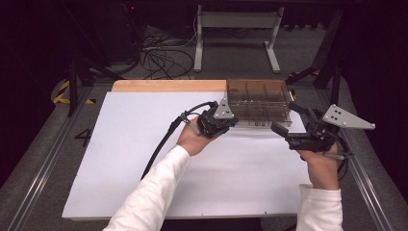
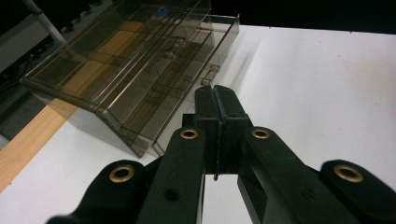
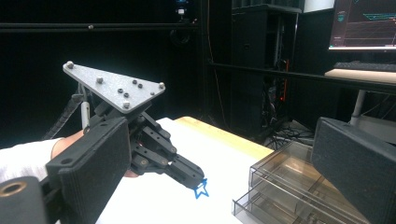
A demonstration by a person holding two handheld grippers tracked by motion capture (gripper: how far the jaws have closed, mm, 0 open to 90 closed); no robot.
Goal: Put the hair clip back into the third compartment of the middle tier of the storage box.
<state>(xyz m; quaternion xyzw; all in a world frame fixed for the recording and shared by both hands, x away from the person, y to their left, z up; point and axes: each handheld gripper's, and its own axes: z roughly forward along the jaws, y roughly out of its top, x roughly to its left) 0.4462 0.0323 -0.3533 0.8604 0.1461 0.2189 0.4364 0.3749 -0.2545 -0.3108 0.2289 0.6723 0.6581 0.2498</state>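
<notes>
On the table (image 1: 144, 159), far right corner: a smoky clear box (image 1: 259, 98) with compartments sits here, its long axis running across your front from left to right.
Drawer (image 3: 280, 205): the lowest tray of the box appears to stand pulled partly out toward you. Its cells look empty, though the tinted walls make this hard to confirm.
Right tool (image 1: 287, 118): the jaws are spread wide and carry nothing. It hovers just off the near right corner of the box and points leftward across the front.
Left tool (image 1: 234, 123): the jaws are pressed together on a small thing at their very tip. It hovers just beside the near left corner of the box.
Blue star (image 3: 201, 189): it is pinched at the tip of your left tool, low over the table and apart from the box.
Governing relation: the drawer lies to the right of the star and slightly beyond it, so your left tool is the nearer one. By this reading, the coming move is a short carry rightward over the drawer's near wall.
</notes>
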